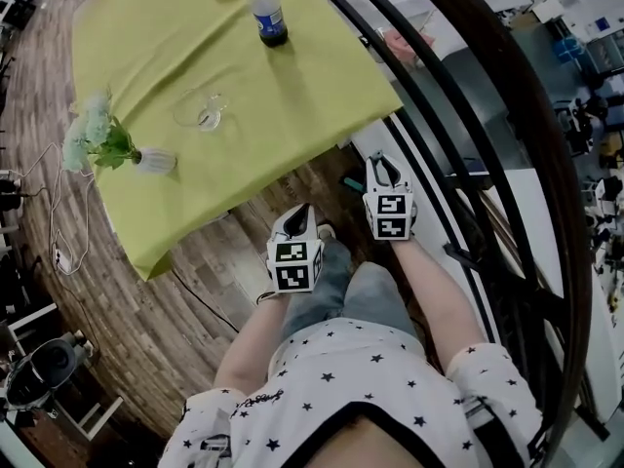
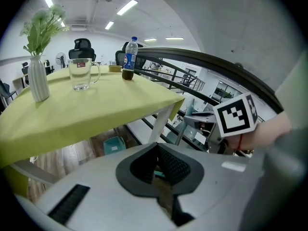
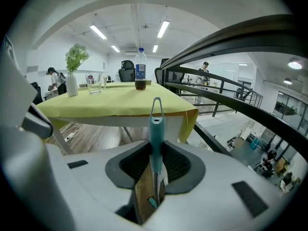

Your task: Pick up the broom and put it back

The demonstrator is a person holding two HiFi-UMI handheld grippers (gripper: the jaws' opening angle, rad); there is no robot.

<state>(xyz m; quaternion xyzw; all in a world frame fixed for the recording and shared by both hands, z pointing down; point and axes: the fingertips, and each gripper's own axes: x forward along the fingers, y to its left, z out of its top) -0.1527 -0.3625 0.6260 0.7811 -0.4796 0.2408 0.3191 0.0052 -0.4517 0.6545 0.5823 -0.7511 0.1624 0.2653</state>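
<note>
The right hand-held gripper (image 3: 155, 150) pinches the teal broom (image 3: 156, 126) just below its hanging loop. The pick-up looks done and the return is in hand; next, it must be kept upright to its place. The left hand-held gripper (image 2: 156, 150) is pressed together, empty. On the table (image 1: 292, 115) — an empty mug (image 1: 202, 111), a bottle (image 1: 267, 10) with little dark drink left, and a vase (image 1: 154, 160) of flowers.

Below the right tool (image 3: 155, 148), the teal plastic broom handle (image 3: 155, 124) hides its lower length and brush end.
</note>
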